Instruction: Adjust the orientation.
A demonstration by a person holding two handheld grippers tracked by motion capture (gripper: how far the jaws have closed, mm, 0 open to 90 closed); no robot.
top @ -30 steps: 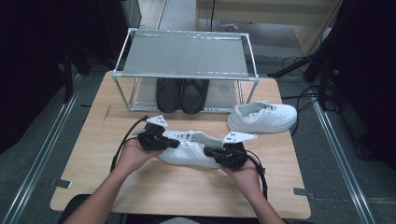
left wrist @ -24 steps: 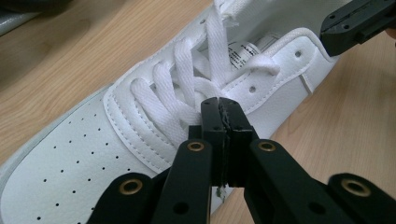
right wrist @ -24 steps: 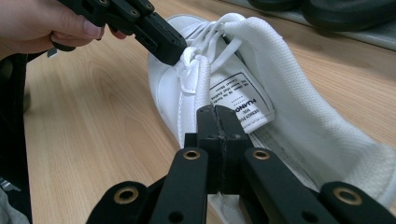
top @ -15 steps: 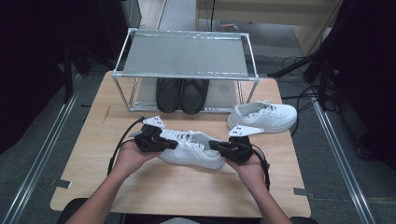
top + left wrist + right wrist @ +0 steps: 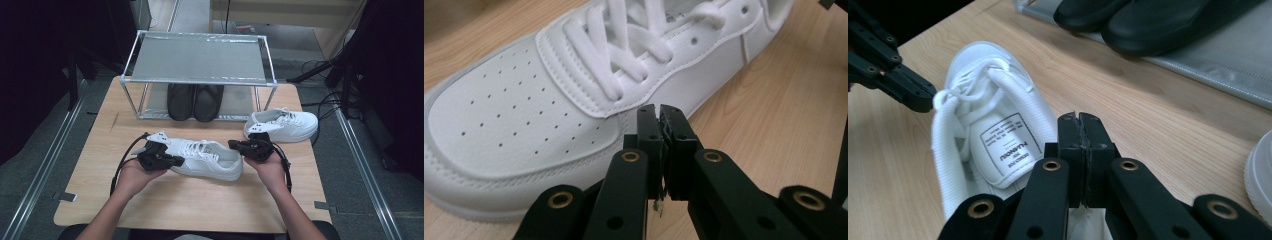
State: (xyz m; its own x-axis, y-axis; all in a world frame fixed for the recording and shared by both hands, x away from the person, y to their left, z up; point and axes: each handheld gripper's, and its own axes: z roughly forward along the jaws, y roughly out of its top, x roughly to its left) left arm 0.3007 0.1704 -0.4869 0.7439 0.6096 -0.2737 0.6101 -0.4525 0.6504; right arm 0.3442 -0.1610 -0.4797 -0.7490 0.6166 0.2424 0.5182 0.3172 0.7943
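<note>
A white lace-up sneaker (image 5: 207, 159) lies on its sole mid-table, toe to the left and heel to the right. My left gripper (image 5: 177, 161) sits at its toe end, jaws shut with nothing between them. In the left gripper view the closed tips (image 5: 659, 114) lie against the sneaker's side (image 5: 524, 115) below the laces. My right gripper (image 5: 233, 145) is shut and empty at the heel end. In the right gripper view its tips (image 5: 1079, 119) hover over the heel opening and the labelled insole (image 5: 1008, 145). A second white sneaker (image 5: 285, 124) stands at the right.
A metal-framed rack (image 5: 197, 57) stands at the back of the wooden table (image 5: 200, 200). A pair of black shoes (image 5: 195, 100) sits on the rack's lower level. The table's edges drop to grey floor, with cables at the right (image 5: 325, 107).
My right gripper has moved away from me, along the sneaker's heel toward the far side. The left hand drifted slightly nearer. Both stayed shut; the sneaker barely shifted.
</note>
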